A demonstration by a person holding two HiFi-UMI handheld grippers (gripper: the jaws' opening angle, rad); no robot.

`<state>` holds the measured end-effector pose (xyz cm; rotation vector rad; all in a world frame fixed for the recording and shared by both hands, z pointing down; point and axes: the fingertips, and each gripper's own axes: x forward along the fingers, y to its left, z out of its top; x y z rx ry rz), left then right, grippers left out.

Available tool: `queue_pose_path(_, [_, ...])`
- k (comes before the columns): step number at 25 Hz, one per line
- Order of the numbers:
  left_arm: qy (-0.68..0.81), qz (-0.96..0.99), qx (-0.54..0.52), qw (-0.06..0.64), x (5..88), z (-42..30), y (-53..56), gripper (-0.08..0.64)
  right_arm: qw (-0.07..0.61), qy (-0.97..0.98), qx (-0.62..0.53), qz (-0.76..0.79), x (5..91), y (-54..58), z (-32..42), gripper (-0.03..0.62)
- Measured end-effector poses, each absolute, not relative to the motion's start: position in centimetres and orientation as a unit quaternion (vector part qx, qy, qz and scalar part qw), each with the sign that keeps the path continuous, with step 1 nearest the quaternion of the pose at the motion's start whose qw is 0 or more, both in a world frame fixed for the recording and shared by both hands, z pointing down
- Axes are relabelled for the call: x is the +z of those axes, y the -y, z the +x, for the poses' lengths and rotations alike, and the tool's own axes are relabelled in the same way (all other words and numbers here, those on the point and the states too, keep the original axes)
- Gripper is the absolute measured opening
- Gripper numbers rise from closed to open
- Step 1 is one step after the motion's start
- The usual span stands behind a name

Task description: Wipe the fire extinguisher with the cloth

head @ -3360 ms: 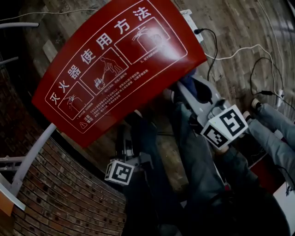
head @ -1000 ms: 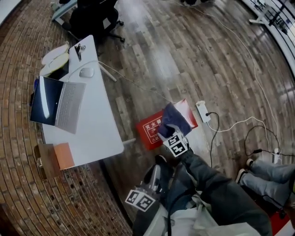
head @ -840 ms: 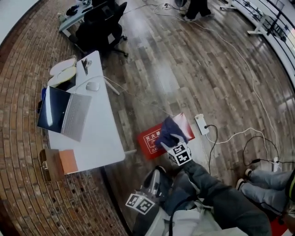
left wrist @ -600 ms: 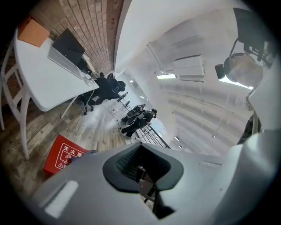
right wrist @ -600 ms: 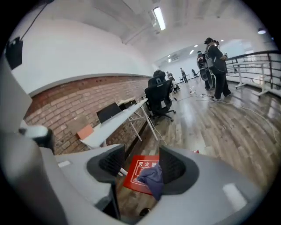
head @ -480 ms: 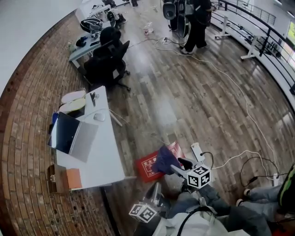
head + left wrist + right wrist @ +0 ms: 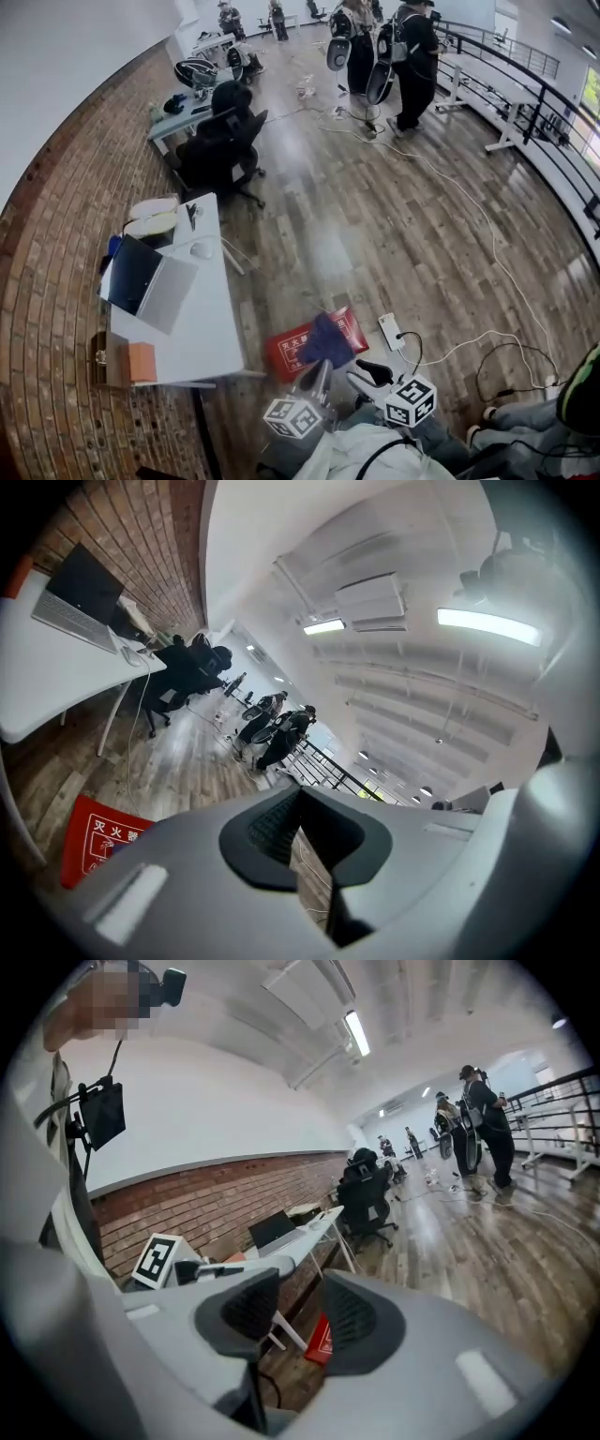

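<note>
One cloth (image 7: 326, 339), one red board (image 7: 284, 350), two grippers. Left gripper (image 7: 298, 829) jaws shut, empty; right gripper (image 7: 300, 1312) jaws half apart, just closing, empty. Cloth, earlier in right jaws, now on board.

Bright even indoor light, ceiling strip lights (image 7: 487, 625) glaring, strong fisheye bending, dark vignetted corners.

We stand in an open-plan office loft: a curved brick wall (image 7: 56, 281), plank floor (image 7: 375, 216), a white desk (image 7: 216, 337) bearing an open laptop (image 7: 141, 281), black swivel chairs (image 7: 220, 141), trailing cables (image 7: 469, 202), and people (image 7: 412, 56) near a railing (image 7: 525, 103).
</note>
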<state>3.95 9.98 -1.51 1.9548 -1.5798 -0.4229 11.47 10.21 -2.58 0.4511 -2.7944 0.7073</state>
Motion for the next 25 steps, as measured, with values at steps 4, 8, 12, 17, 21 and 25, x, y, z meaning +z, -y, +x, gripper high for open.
queue_pose_path(4, [0.594, 0.737, -0.146, 0.289, -1.5, 4.2, -9.4, -0.002, 0.09, 0.95, 0.25, 0.162, -2.9, -9.7, 12.3, 0.013])
queue_pose_path(8, [0.603, 0.73, -0.146, 0.288, -1.4, 4.0, -10.3, -0.002, 0.082, 0.947, 0.256, 0.176, -2.8, -9.0, 12.9, 0.002])
queue_pose_path(12, [0.615, 0.719, -0.149, 0.287, -1.4, 3.7, -11.3, -0.002, 0.093, 0.95, 0.254, 0.155, -2.5, -9.7, 12.2, 0.002])
queue_pose_path(17, [0.636, 0.7, -0.156, 0.286, -1.2, 2.6, -12.9, -0.002, 0.111, 0.954, 0.251, 0.12, -1.8, -11.0, 10.7, 0.002])
queue_pose_path(21, [0.642, 0.693, -0.156, 0.289, -0.9, 2.5, -13.5, -0.002, 0.127, 0.956, 0.243, 0.105, -1.2, -11.5, 10.3, 0.002])
queue_pose_path(25, [0.643, 0.692, -0.159, 0.287, -0.9, 2.8, -13.3, -0.002, 0.136, 0.955, 0.242, 0.101, -0.9, -11.3, 10.4, 0.002])
